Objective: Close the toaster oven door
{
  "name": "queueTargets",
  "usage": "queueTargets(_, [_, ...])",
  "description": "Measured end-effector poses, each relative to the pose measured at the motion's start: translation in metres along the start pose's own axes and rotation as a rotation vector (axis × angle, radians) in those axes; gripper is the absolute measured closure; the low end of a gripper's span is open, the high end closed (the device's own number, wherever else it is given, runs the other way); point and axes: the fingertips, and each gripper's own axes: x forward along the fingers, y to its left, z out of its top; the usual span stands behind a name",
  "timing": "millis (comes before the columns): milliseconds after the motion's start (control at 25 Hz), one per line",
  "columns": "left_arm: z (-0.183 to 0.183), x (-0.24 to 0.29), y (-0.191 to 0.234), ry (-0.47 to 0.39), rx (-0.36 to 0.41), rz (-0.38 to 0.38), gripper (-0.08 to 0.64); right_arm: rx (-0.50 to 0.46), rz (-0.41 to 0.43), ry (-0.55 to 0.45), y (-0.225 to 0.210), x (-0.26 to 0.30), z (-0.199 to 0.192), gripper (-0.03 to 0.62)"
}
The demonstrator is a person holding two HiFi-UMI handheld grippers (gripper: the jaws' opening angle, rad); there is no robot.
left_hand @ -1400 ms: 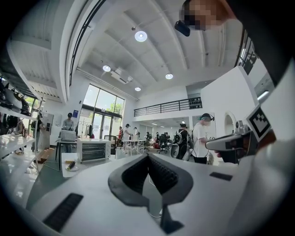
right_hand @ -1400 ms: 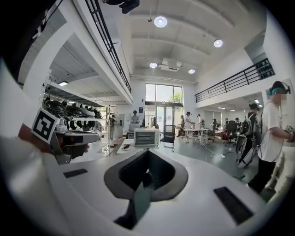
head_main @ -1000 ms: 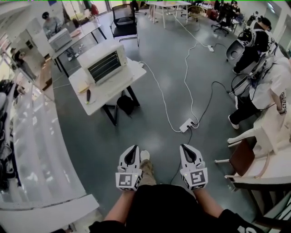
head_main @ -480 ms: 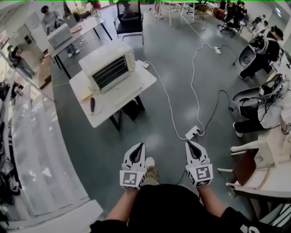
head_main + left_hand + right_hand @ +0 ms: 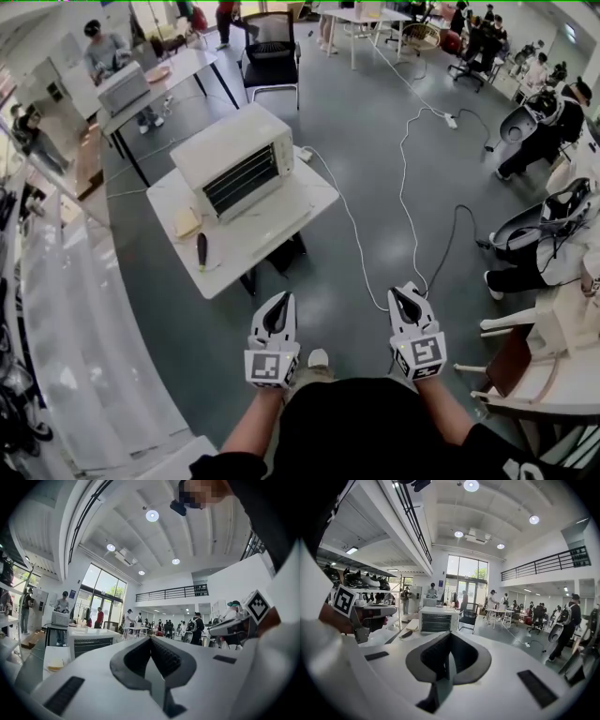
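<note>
The toaster oven [image 5: 234, 157] sits toward the far edge of the white table [image 5: 281, 220], its glass front facing the near edge and its door looking shut. The left tongs [image 5: 280, 302] and right tongs [image 5: 404, 297] hang over the floor, well apart from the table, each closed on nothing. A dark-handled tool [image 5: 201, 249] lies near the table's left edge.

Far left, a cream toaster oven [image 5: 234, 159] shows a dark, striped door above a white tabletop [image 5: 291, 217] and grey floor [image 5: 375, 122]. Nearer, the white left gripper [image 5: 281, 300] and right gripper [image 5: 405, 293] carry black-and-white square-patterned cubes, with jaws lined dark grey.
</note>
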Motion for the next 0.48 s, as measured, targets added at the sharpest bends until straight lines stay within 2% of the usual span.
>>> queueTargets(200, [-0.008,0.017,0.049,0.009,-0.029,0.043,0.541,0.019,0.016,-0.005,0.013,0.029,0.008,0.571])
queueTargets(480, [-0.023,0.011,0.079,0.028,-0.039,0.091,0.541,0.016,0.047,0.043,0.024,0.063,-0.005,0.571])
